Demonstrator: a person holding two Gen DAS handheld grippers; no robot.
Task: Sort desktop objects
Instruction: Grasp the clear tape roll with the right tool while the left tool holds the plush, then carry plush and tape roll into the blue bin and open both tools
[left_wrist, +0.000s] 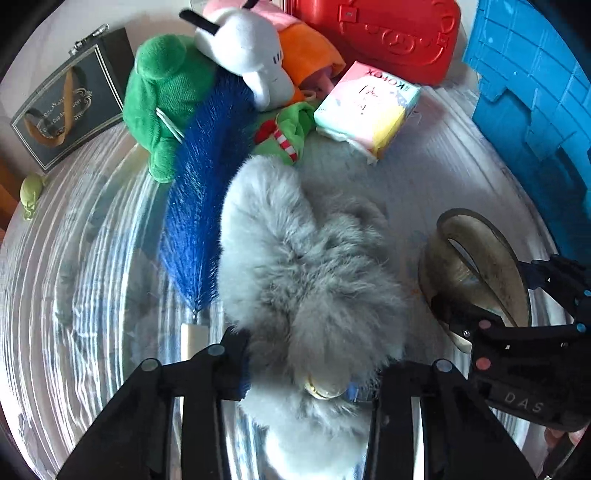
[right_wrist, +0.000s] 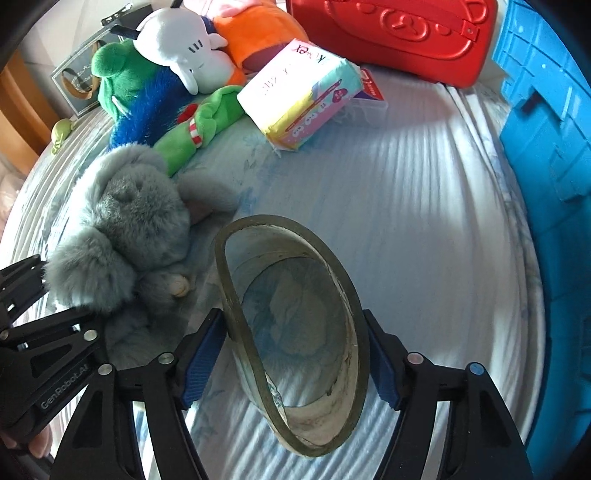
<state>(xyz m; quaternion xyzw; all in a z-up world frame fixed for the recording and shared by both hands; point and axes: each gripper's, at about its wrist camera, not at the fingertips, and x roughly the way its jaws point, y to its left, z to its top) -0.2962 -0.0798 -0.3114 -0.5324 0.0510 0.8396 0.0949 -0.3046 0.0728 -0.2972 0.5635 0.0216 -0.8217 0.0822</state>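
Over by the desk's (right_wrist: 424, 177) far left corner a dark framed box (left_wrist: 70, 107) stands, and a small pale green trinket (left_wrist: 31, 192) lies near the left edge. Next to them is a heap of soft toys: a green plush (left_wrist: 162, 92), a white plush (left_wrist: 247, 48) on top, an orange one (left_wrist: 310, 48) behind, with a blue feather (left_wrist: 207, 184) lying across the pile toward the front.

Toward the front left lies the grey furry toy (left_wrist: 295, 266). The left gripper (left_wrist: 310, 369) straddles its lower end, fingers sunk in the fur on both sides; they look pressed into it, though the long pile hides the pads, so I take it as a grip. It should be light and very soft, squashing under the fingers; grabbing deep around the body beats pinching loose fur, which could slip out. A small bell (left_wrist: 325, 387) sits at its neck.

Right of it, near the front middle, a tape roll (right_wrist: 291, 332) stands on edge. The right gripper (right_wrist: 295, 354) has its blue pads on either side of the ring, close to or just touching its faces; I can't tell whether they're truly clamped. The roll is stiff and light, its smooth sides a little slippery, so squeezing across its width low down seems soundest.

Farther back sits a pastel pack (right_wrist: 299, 96), then a red case (right_wrist: 391, 33) at the far edge, and a blue crate (right_wrist: 546, 122) along the right edge.
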